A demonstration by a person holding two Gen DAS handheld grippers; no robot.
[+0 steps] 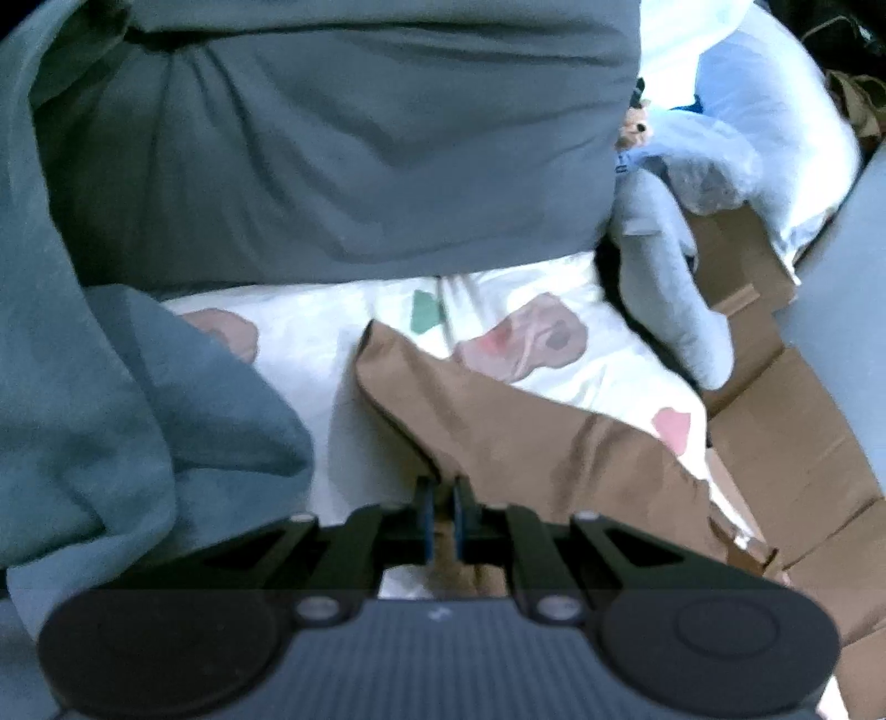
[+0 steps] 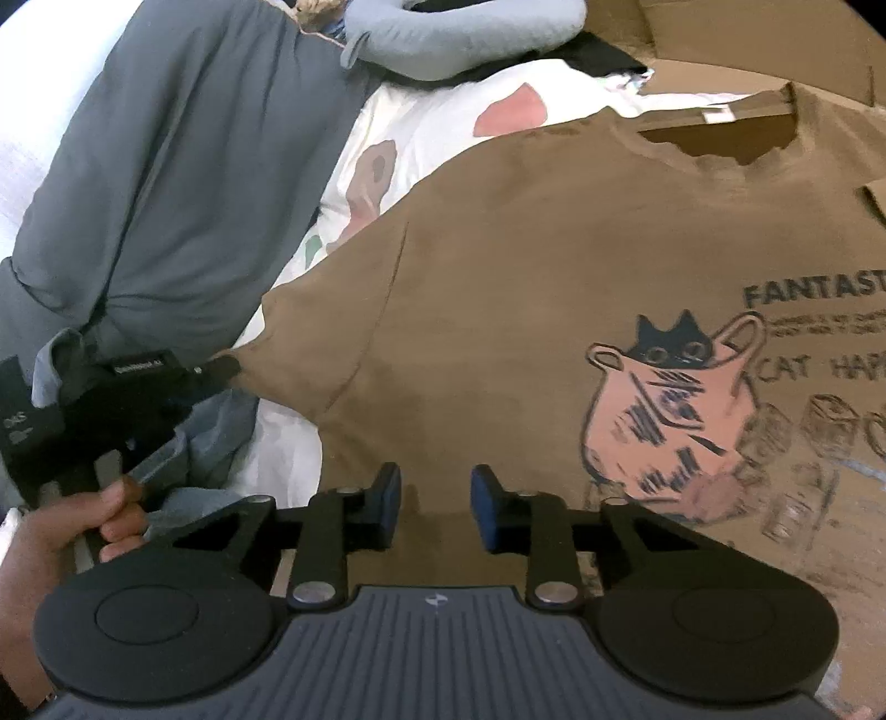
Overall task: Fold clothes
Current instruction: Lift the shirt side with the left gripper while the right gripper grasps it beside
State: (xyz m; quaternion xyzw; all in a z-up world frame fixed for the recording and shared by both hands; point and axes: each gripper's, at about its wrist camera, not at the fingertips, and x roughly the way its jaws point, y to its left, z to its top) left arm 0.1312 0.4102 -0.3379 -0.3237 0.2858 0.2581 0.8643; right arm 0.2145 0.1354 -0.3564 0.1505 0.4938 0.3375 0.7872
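A brown T-shirt [image 2: 526, 266] with a cat print lies spread on the bed, collar toward the top right. My right gripper [image 2: 434, 509] hovers open over its lower body, touching nothing. At the left of the right wrist view, my left gripper [image 2: 221, 366], held by a hand [image 2: 72, 531], pinches the tip of the shirt's sleeve. In the left wrist view, that brown T-shirt sleeve [image 1: 498, 426] runs up from my left gripper [image 1: 441, 509], whose blue pads are shut on the fabric.
A white bedsheet [image 1: 343, 354] with pink and green shapes lies under the shirt. A grey-blue pillow [image 1: 343, 155] and teal blanket [image 1: 111, 387] crowd the left. A pale blue neck pillow [image 2: 465, 39] and flattened cardboard [image 1: 803, 443] sit beyond.
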